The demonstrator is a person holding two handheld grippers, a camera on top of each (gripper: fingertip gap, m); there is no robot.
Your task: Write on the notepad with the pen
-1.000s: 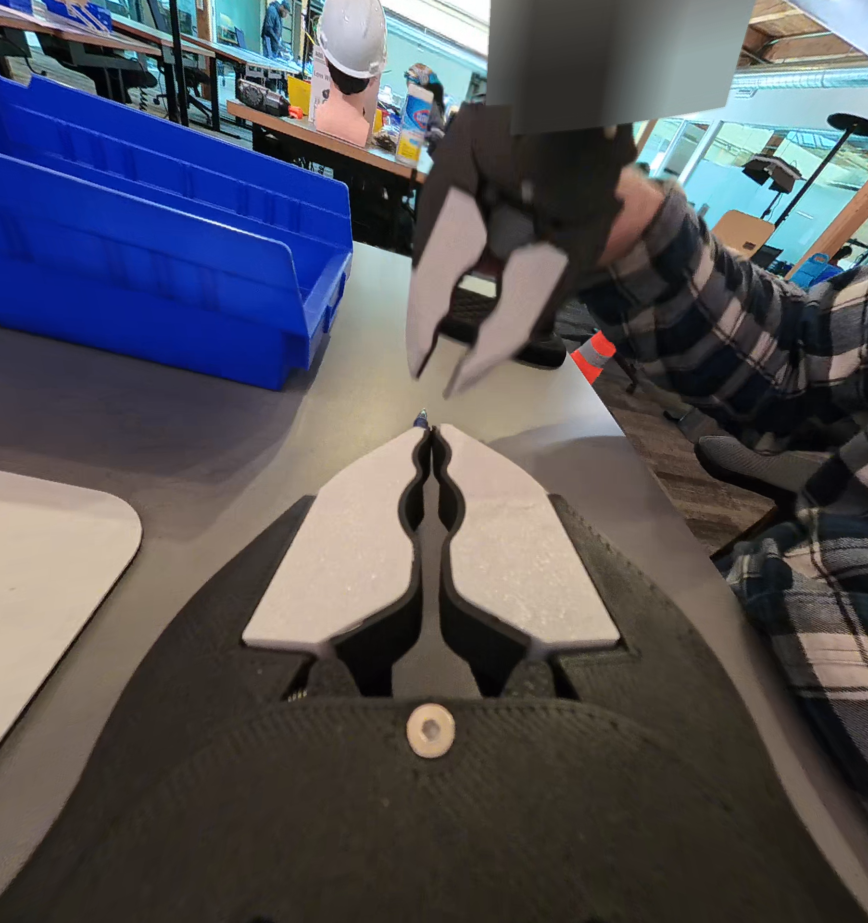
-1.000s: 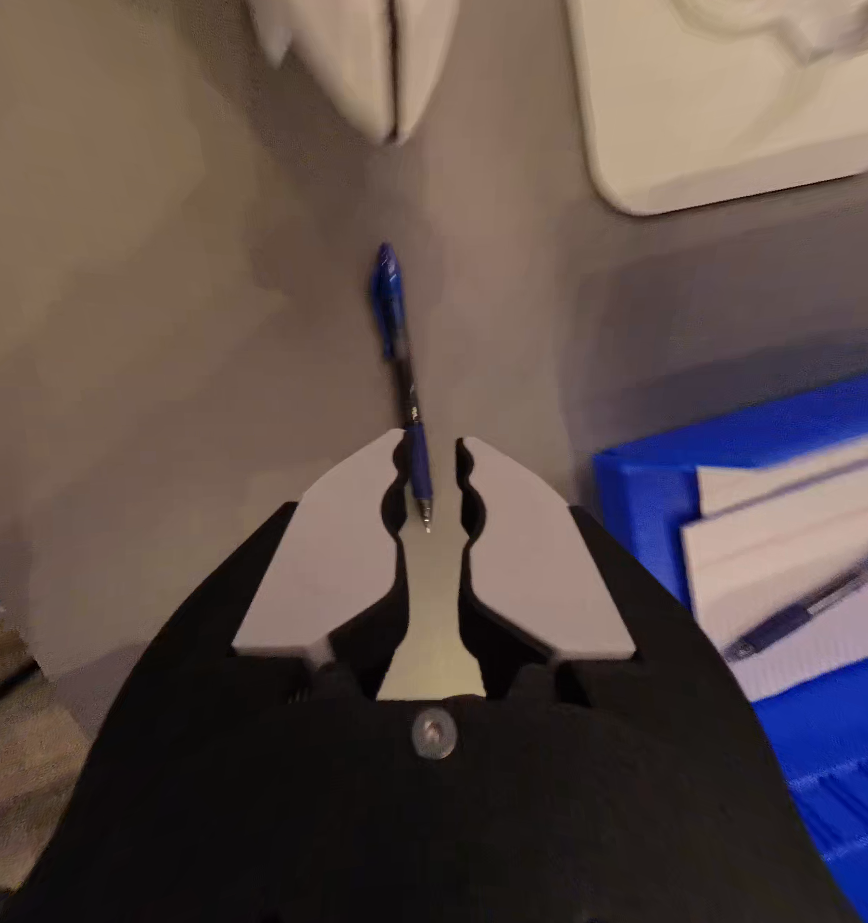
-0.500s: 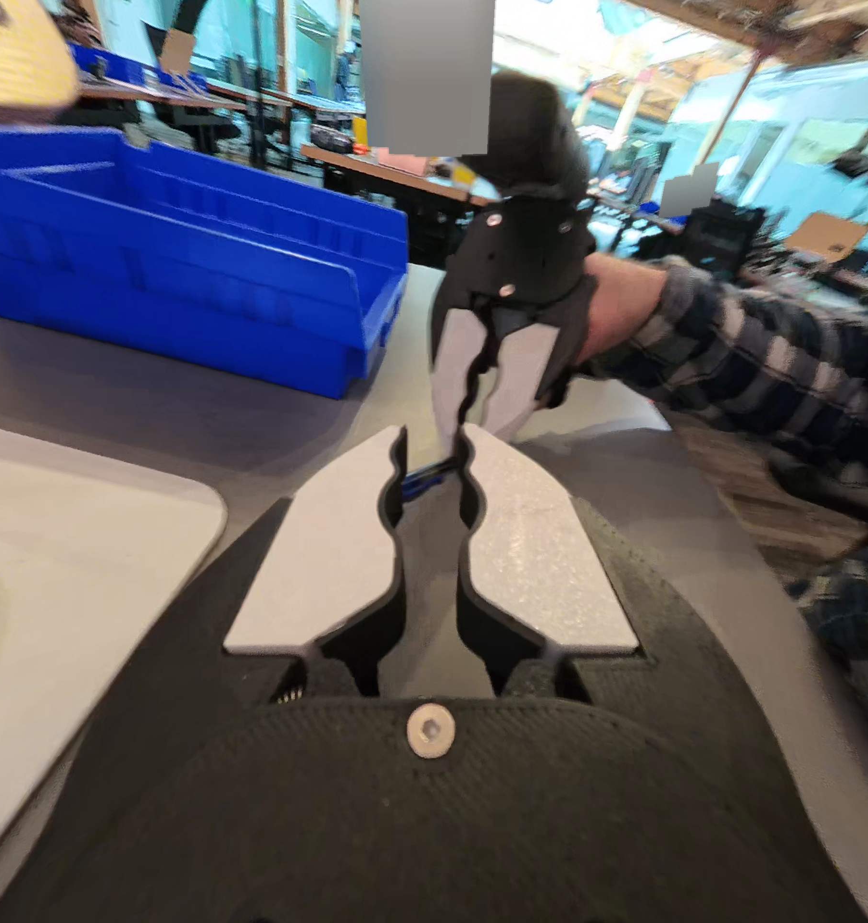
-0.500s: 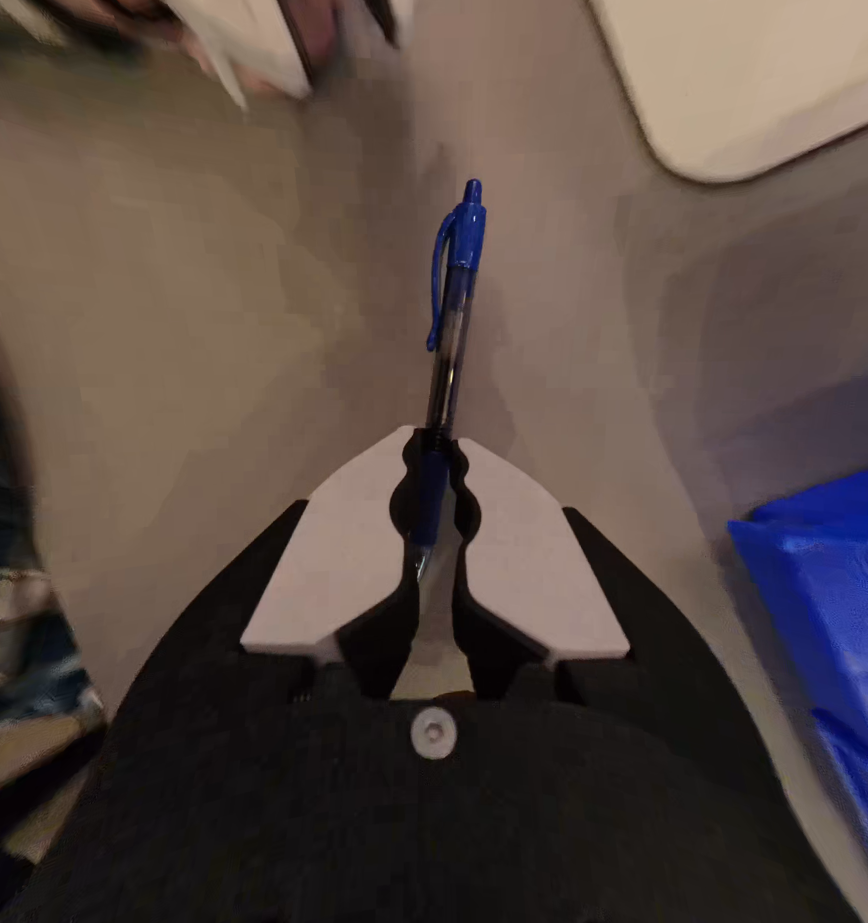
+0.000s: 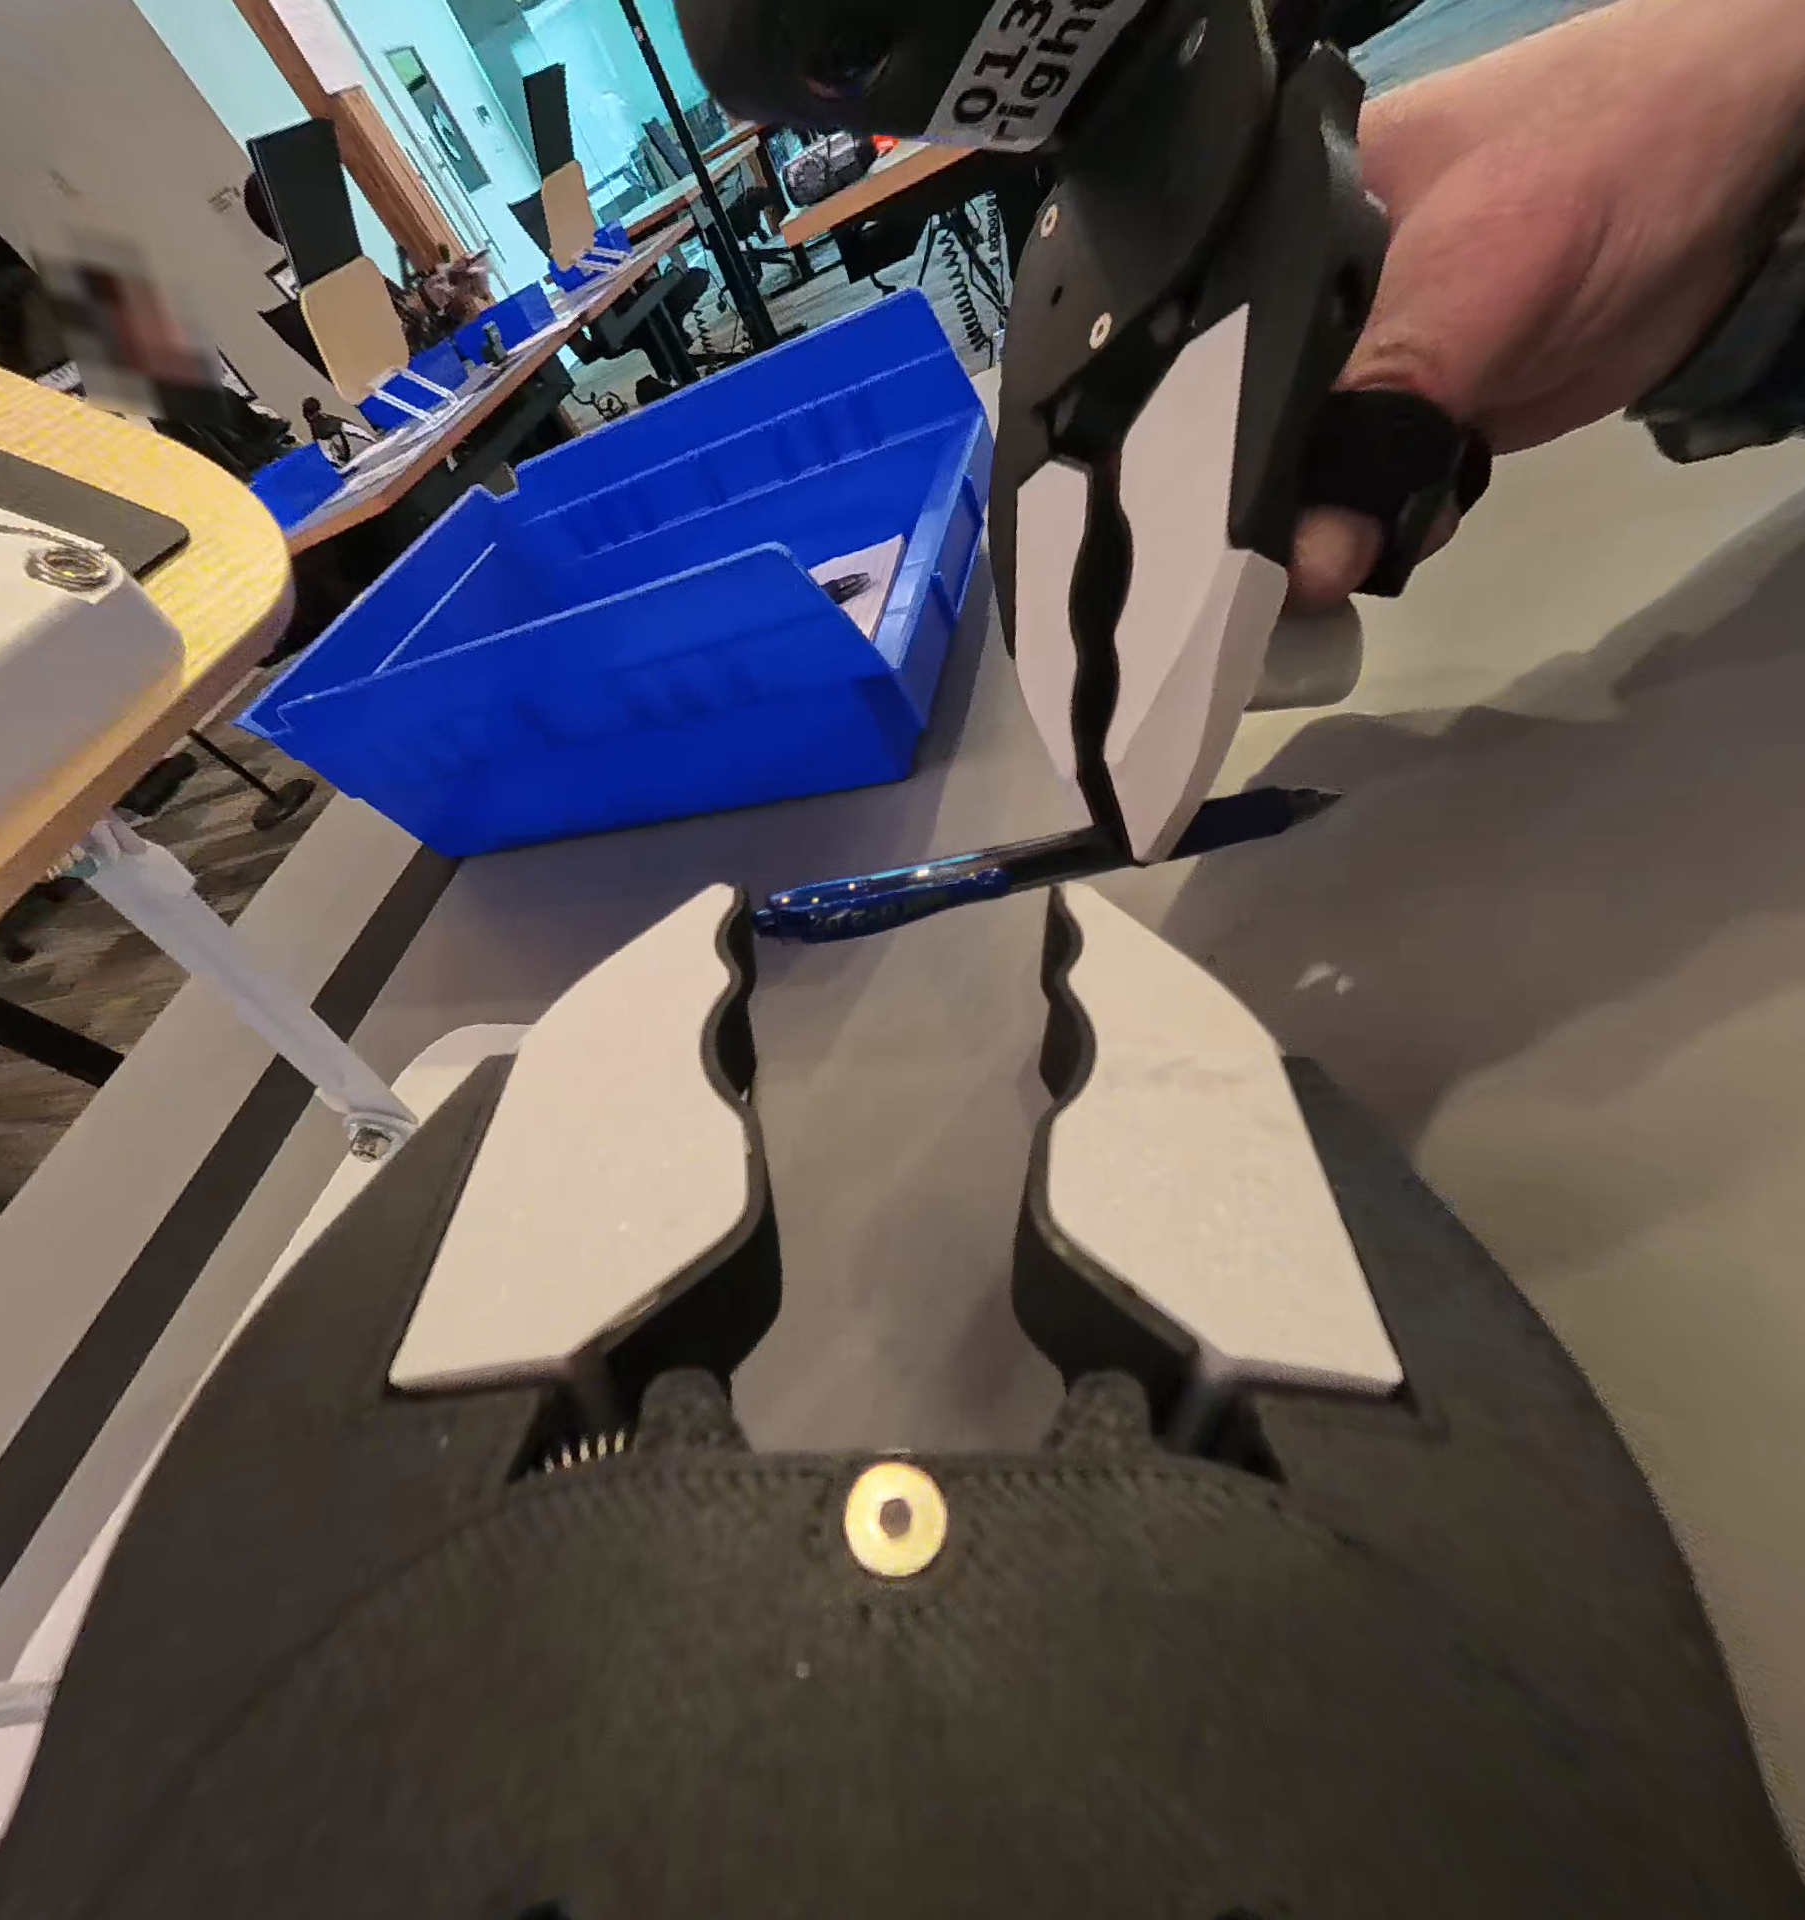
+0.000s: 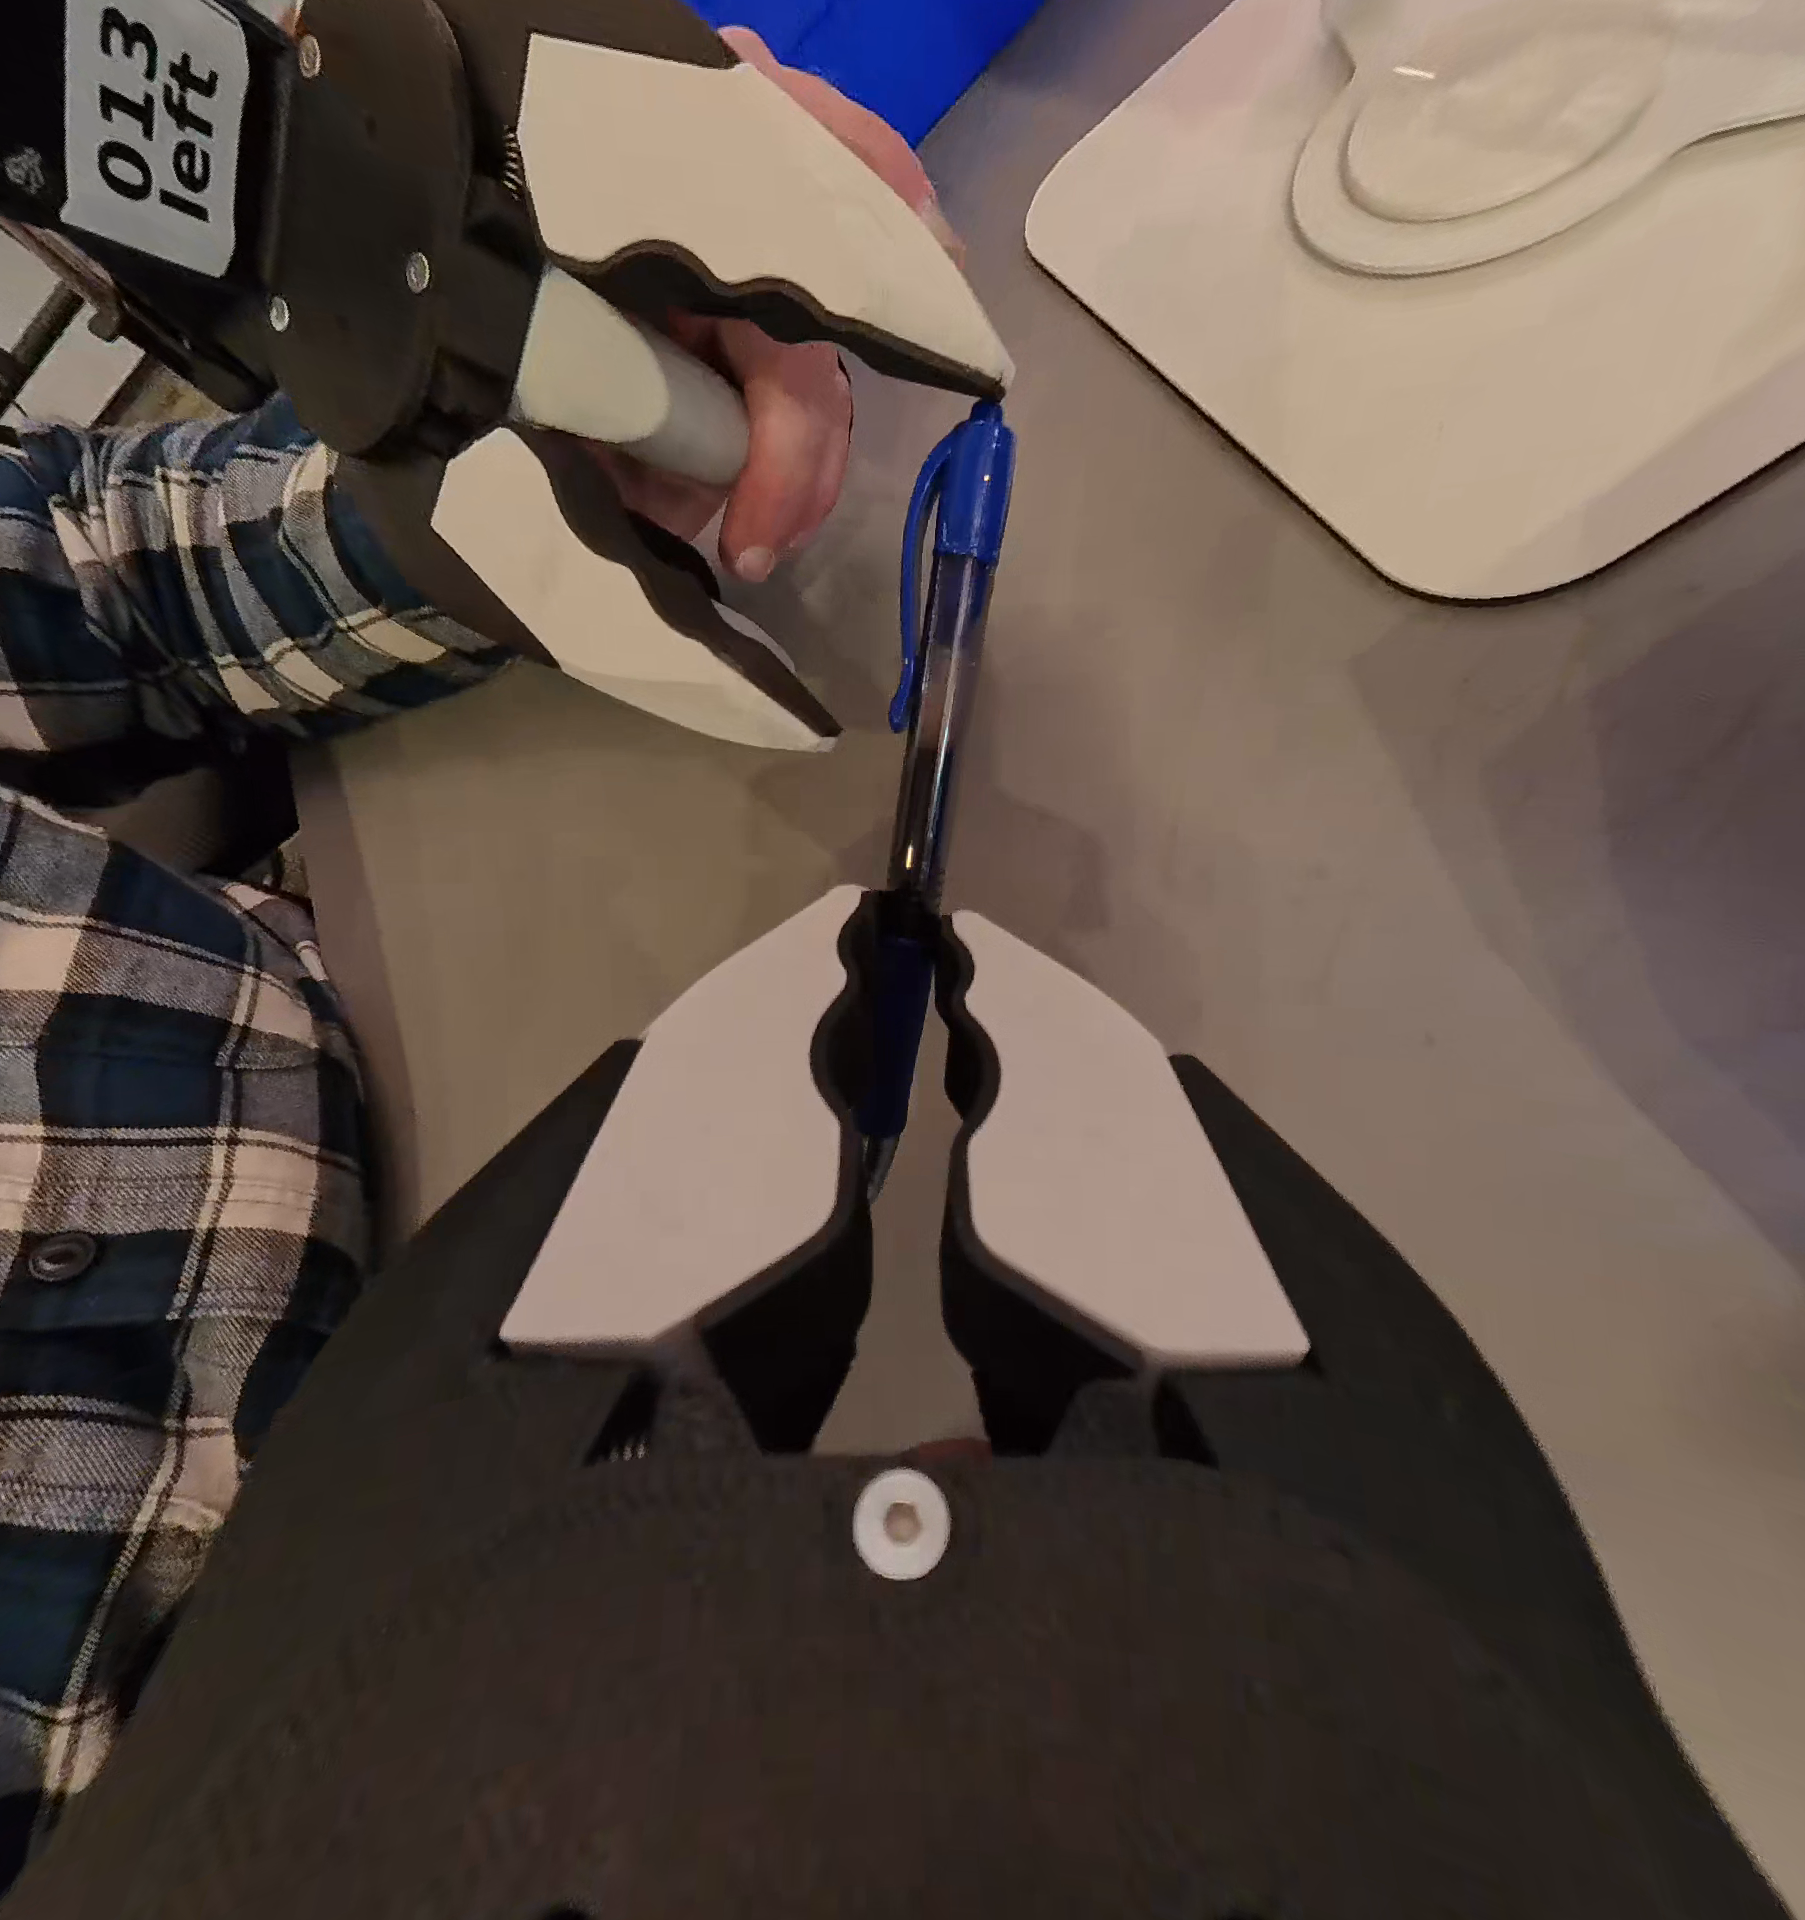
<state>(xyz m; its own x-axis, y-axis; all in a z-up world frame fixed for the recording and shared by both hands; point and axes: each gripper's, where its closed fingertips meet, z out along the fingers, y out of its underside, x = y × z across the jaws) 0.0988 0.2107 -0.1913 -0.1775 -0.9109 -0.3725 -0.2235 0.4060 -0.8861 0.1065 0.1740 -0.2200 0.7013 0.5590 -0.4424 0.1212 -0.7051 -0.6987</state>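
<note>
Right hand-held gripper (image 6: pixel 903 914) clamped narrow on a blue pen (image 6: pixel 945 644), both pads pressed against the dark blue grip section near the writing tip. Clicker end and clip pointing away, out over the grey desk (image 6: pixel 1345 883). Writing tip itself tucked down between the fingers, hard to make out in the right wrist view; poking out past the fingers in the left wrist view.

Left hand-held gripper (image 5: pixel 893 914) spread wide, gripping nothing, just bare desk between the pads. Clip end of the pen just ahead of its fingertips; upper fingertip right by the clicker in the right wrist view, touching or not impossible to say.

White stickers with printed black characters on both black gripper bodies, the one in the left wrist view cut off by the top edge. Faint printing on the pen barrel, too blurry to read.

Blue bin (image 5: pixel 669 644) farther back on the desk with some white paper (image 5: pixel 872 582) inside, mostly hidden by the bin wall, so no telling if that's the notepad. White rounded board (image 6: pixel 1397 416) at the top right of the right wrist view, with a clear domed thing on it, cropped by the frame. Plaid sleeve (image 6: pixel 150 582) at the left, hand behind the left gripper partly covered.
</note>
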